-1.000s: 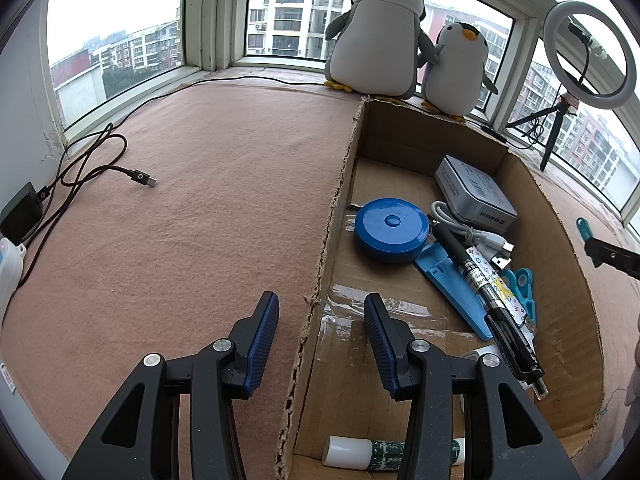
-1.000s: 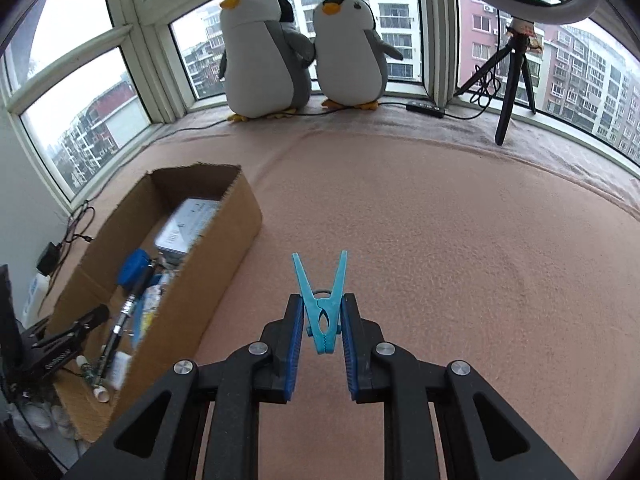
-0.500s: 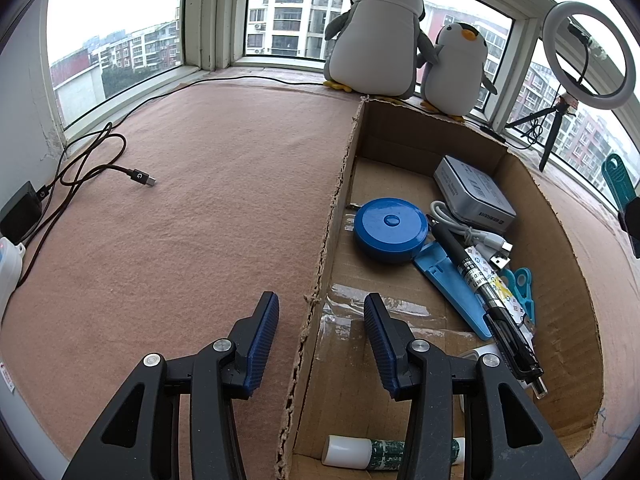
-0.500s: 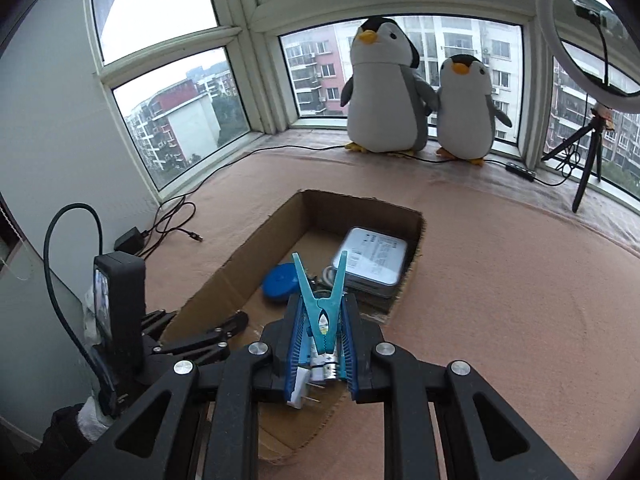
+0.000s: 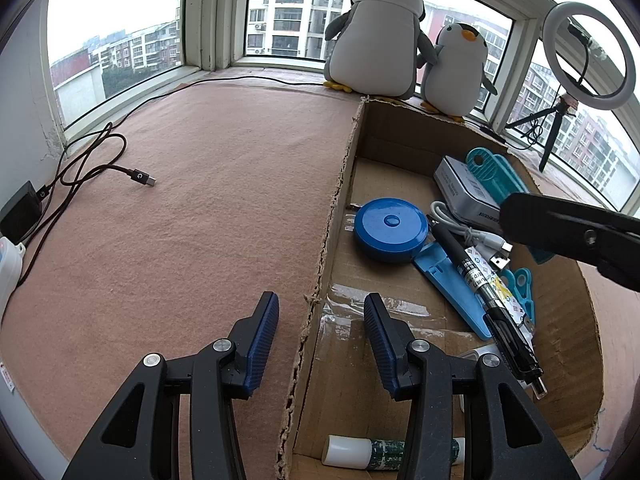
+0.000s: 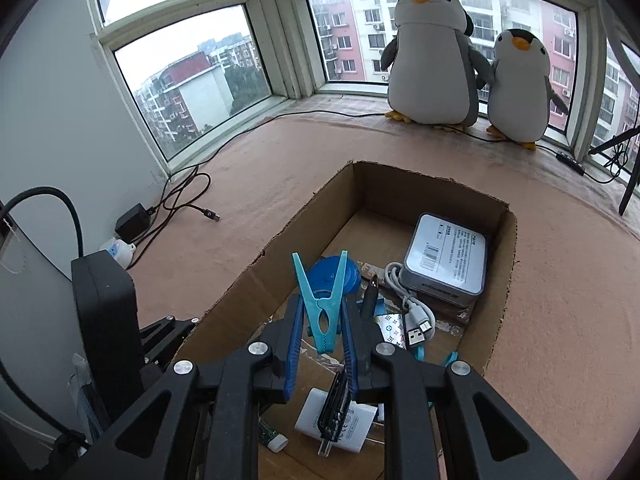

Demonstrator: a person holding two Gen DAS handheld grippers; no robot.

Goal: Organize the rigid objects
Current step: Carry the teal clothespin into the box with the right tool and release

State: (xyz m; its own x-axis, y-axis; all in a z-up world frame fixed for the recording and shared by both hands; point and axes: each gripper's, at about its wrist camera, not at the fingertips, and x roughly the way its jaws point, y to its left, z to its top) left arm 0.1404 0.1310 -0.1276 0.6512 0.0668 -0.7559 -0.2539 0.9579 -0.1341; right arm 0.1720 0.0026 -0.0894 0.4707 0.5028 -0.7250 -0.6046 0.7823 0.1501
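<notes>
The teal clothespin [image 5: 490, 174] shows at the right of the left wrist view, sticking up and to the left out of the dark right gripper [image 5: 520, 216], which reaches in from the right edge over the cardboard box [image 5: 340, 184]. Inside the box lie a round blue tape measure [image 5: 390, 234], a grey boxed device [image 5: 466, 196], a white USB cable [image 5: 476, 238], a black pen [image 5: 486, 294] across a blue flat holder [image 5: 448, 288], a second teal clip [image 5: 520, 292] by the right wall, and a white-capped tube [image 5: 372, 452] at the bottom edge. The left gripper [image 5: 320, 340] fills the lower centre, its blue pads apart, one either side of the box's torn left wall without touching it. Two plush penguins [image 5: 380, 32] stand at the window at the top, a ring light [image 5: 588, 52] at the upper right, and a dark charging cable [image 5: 100, 164] lies on the brown mat [image 5: 200, 200] at the left.

In the right wrist view the clothespin [image 6: 322, 308] stands at lower centre, clamped between the right gripper's [image 6: 320, 344] blue pads, its two prongs pointing up like a V. It hangs over the open box [image 6: 496, 280], above the tape measure [image 6: 352, 278], with the grey device [image 6: 444, 260] and cable [image 6: 412, 308] to its right. A white card-like item [image 6: 340, 420] lies below the pads. The penguins [image 6: 432, 56] are at the upper right.
</notes>
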